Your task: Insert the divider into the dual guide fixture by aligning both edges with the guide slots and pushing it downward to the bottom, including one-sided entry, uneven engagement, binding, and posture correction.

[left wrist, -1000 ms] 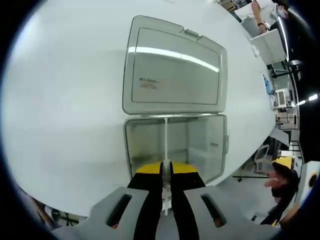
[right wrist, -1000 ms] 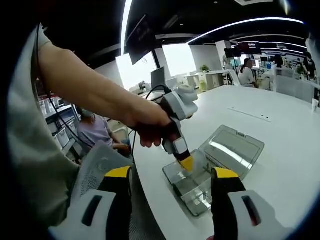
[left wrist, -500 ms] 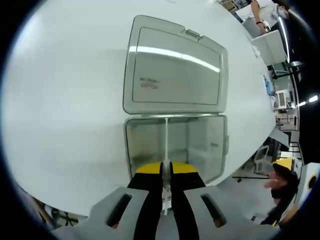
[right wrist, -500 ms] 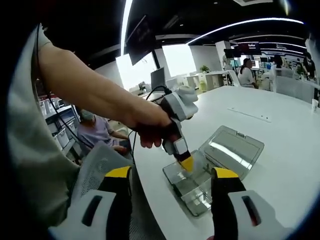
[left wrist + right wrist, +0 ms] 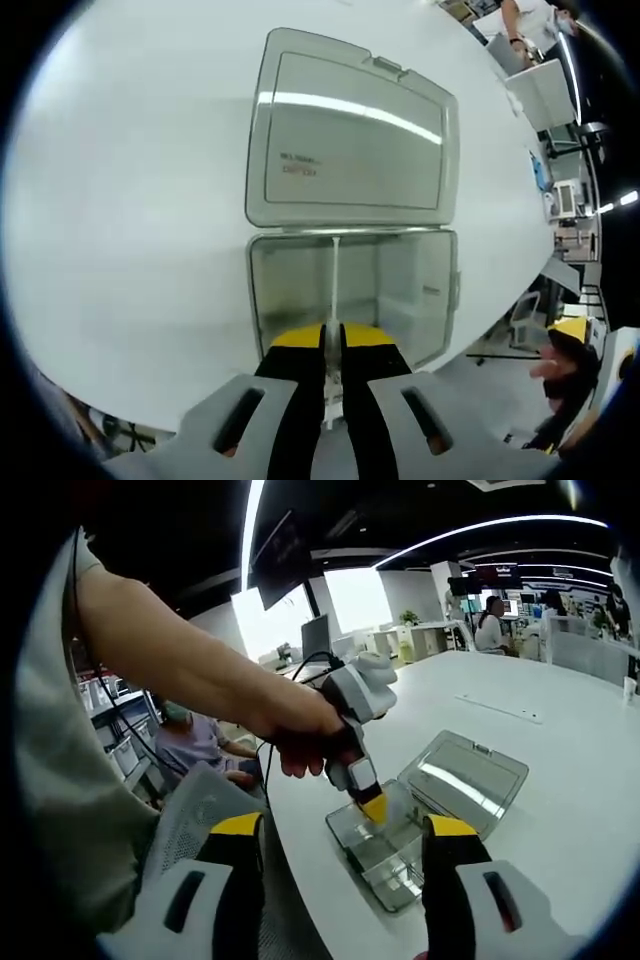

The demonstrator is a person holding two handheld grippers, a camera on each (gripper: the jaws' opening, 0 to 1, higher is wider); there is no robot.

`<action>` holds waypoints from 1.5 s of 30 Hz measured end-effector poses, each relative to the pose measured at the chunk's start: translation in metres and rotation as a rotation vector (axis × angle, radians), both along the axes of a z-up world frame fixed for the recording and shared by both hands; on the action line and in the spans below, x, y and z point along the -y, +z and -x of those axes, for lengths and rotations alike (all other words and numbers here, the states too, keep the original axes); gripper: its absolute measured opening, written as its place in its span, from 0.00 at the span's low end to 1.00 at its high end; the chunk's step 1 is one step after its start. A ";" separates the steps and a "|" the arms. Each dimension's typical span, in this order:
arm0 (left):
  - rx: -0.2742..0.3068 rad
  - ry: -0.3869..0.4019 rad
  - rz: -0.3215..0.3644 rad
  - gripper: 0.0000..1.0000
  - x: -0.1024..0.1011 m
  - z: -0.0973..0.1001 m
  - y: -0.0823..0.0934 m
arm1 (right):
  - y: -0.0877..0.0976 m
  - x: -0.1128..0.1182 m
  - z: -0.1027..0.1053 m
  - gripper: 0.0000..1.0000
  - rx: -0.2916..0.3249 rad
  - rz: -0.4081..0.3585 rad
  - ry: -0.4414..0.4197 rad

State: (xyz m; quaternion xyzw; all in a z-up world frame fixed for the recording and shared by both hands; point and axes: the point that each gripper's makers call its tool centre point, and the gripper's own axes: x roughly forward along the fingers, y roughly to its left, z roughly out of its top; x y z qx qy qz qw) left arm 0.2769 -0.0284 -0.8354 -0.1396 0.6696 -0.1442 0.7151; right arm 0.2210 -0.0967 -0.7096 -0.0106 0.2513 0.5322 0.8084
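Divider (image 5: 333, 285) stands edge-on in the box (image 5: 420, 290), pinched by our left hand-held gripper (image 5: 333, 375), jaws together on its near edge. Vs 1 s ago: barely any change, view shifted a hair, divider at approx the same depth, far end at the hinge-side wall. We judge it's either seated or binding; can't tell which. Lid (image 5: 350, 130) lies open flat on the bench (image 5: 120, 180). Right hand-held gripper (image 5: 335, 865) hangs back, jaws apart, holding nothing, watching the left one (image 5: 372, 808) over the box (image 5: 385, 855).
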 end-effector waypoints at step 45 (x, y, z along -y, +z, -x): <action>-0.012 -0.151 -0.208 0.02 0.007 0.000 -0.006 | -0.002 0.004 0.001 0.60 -0.004 -0.002 -0.008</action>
